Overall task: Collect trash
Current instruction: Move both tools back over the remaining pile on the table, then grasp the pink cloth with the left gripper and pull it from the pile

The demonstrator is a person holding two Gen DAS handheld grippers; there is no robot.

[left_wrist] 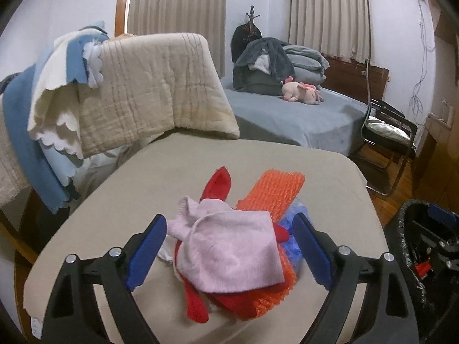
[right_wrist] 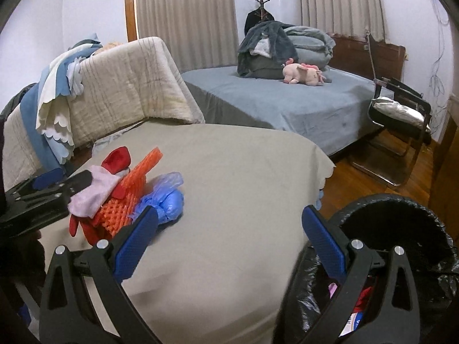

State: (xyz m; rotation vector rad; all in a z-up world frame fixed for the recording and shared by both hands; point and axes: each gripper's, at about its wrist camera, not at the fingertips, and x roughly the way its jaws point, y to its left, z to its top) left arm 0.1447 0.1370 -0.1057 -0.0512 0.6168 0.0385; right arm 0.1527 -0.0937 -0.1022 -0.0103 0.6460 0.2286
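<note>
The left gripper point(left_wrist: 229, 246) stands wide around the pink cloth point(left_wrist: 229, 255) topping the trash pile point(right_wrist: 126, 197) on the table point(left_wrist: 129, 177), gripping nothing; right gripper point(right_wrist: 229, 243), also empty and wide, hovers near the bin point(right_wrist: 401, 229).

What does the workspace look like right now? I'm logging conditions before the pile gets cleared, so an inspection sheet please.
Surface: round table under a beige cloth, bare apart from one pile.
Job's things: pale pink knit cloth atop red fabric pieces, orange foam netting and crumpled blue plastic bag; black-lined trash bin beside the table, already holding scraps.
Clutter: nothing seen.
Grippers: left gripper open, fingers straddling the pile; right gripper open, empty.
Cables: thin wires hanging on the far wall.
Surroundings: quilt-draped chair, grey-blue bed with pink plush toy, metal-framed chair.
</note>
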